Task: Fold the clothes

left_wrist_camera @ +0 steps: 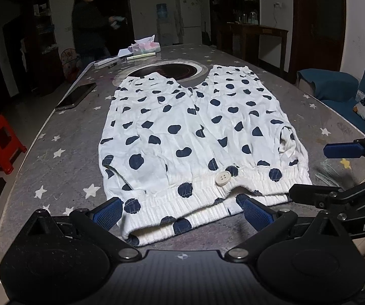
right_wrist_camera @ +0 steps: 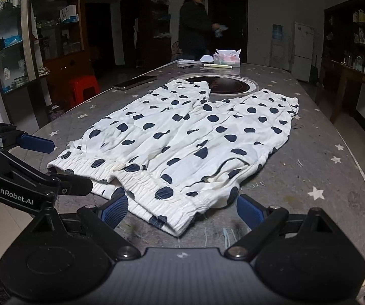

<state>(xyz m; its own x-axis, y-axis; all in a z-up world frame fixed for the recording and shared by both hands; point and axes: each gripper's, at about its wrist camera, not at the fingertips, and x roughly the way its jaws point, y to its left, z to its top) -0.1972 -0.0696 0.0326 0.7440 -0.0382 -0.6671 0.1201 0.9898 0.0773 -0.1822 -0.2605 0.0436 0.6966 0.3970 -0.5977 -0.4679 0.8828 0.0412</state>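
Note:
White shorts with dark blue spots (left_wrist_camera: 195,132) lie flat on the grey star-patterned table (left_wrist_camera: 62,172), ribbed waistband nearest me, legs pointing away. They also show in the right wrist view (right_wrist_camera: 182,137). My left gripper (left_wrist_camera: 182,212) is open, its blue pads either side of the waistband's left part, holding nothing. My right gripper (right_wrist_camera: 182,211) is open over the waistband's right corner, holding nothing. The right gripper also shows at the right of the left wrist view (left_wrist_camera: 345,165), and the left gripper at the left of the right wrist view (right_wrist_camera: 42,162).
A phone (left_wrist_camera: 76,96) lies at the table's left edge. A round black hob (left_wrist_camera: 167,70) is set in the table beyond the shorts. A tissue box (left_wrist_camera: 146,47) and papers sit at the far end, where a person (left_wrist_camera: 88,23) stands. A red stool (left_wrist_camera: 0,142) is left of the table.

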